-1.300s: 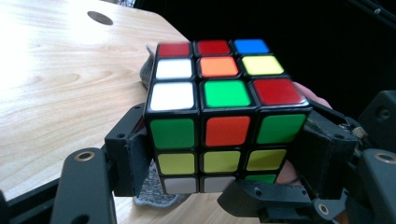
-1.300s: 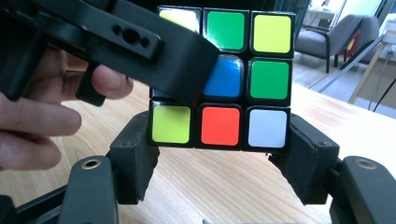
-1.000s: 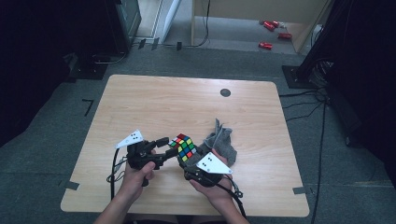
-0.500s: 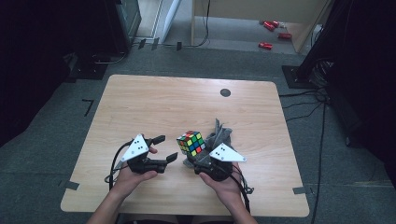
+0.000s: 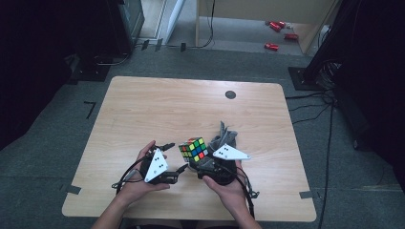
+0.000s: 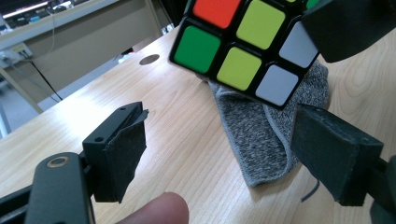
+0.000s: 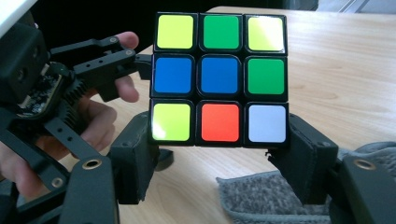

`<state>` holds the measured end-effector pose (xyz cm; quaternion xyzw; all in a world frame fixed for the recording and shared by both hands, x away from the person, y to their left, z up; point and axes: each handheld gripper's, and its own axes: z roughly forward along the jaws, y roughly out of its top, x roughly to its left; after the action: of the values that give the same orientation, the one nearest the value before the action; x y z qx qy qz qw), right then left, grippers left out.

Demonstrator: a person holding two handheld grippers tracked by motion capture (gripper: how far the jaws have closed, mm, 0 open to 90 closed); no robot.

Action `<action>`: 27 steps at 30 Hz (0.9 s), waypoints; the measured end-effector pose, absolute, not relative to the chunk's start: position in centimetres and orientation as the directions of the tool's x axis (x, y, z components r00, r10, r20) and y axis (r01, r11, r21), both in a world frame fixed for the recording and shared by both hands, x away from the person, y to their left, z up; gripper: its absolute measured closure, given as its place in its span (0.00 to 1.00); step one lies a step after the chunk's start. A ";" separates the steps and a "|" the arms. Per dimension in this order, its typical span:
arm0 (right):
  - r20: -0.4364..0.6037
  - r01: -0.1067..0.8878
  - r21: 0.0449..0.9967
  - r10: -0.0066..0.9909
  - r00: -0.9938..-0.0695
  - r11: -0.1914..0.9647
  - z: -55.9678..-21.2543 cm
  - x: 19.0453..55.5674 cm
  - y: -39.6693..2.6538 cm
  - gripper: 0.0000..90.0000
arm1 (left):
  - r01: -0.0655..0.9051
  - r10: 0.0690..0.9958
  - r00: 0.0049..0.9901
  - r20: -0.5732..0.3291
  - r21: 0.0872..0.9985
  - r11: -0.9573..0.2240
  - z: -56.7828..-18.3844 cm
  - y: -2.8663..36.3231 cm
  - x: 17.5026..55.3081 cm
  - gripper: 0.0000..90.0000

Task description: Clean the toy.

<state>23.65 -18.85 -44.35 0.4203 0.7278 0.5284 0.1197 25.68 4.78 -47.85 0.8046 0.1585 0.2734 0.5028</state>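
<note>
My right gripper (image 5: 197, 161) is shut on a scrambled colour cube (image 5: 193, 149) and holds it up just above the table; in the right gripper view the pads (image 7: 135, 154) press on the bottom layer of the cube (image 7: 219, 77). My left gripper (image 5: 177, 156) stands open a little left of the cube, nothing between its jaws, which have just been opening. In the left gripper view the cube (image 6: 243, 42) hangs at the top, ahead of the left gripper (image 6: 229, 154). A grey knitted sock (image 5: 227, 138) lies on the table behind the cube.
The wooden table (image 5: 143, 109) has a small black round mark (image 5: 230, 94) near its far edge. The sock (image 6: 261, 135) lies right under and beyond the cube. Dark equipment and cables stand on the floor around the table.
The left gripper, close against the cube a second ago, has drawn back toward the person and opened. The right hand has shifted slightly with the cube still held.
</note>
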 end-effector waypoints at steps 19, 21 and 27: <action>0.350 0.580 0.810 0.719 -0.601 0.090 -45.0 24.0 -18.4 0.39 | -0.129 0.481 0.786 0.388 0.864 -0.487 -48.1 4.3 24.8 0.28; 0.369 0.594 0.800 0.709 -0.601 0.087 -45.1 24.1 -18.3 0.39 | -0.139 0.473 0.784 0.403 0.856 -0.499 -48.2 4.2 24.7 0.32; 0.390 0.609 0.788 0.692 -0.608 0.091 -45.3 24.2 -18.1 0.39 | -0.159 0.467 0.774 0.427 0.846 -0.509 -48.3 4.1 24.4 0.36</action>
<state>24.22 -18.14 -45.30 0.4410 0.7375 0.5099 0.0404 24.42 4.08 -48.26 0.8068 0.0955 0.3221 0.4860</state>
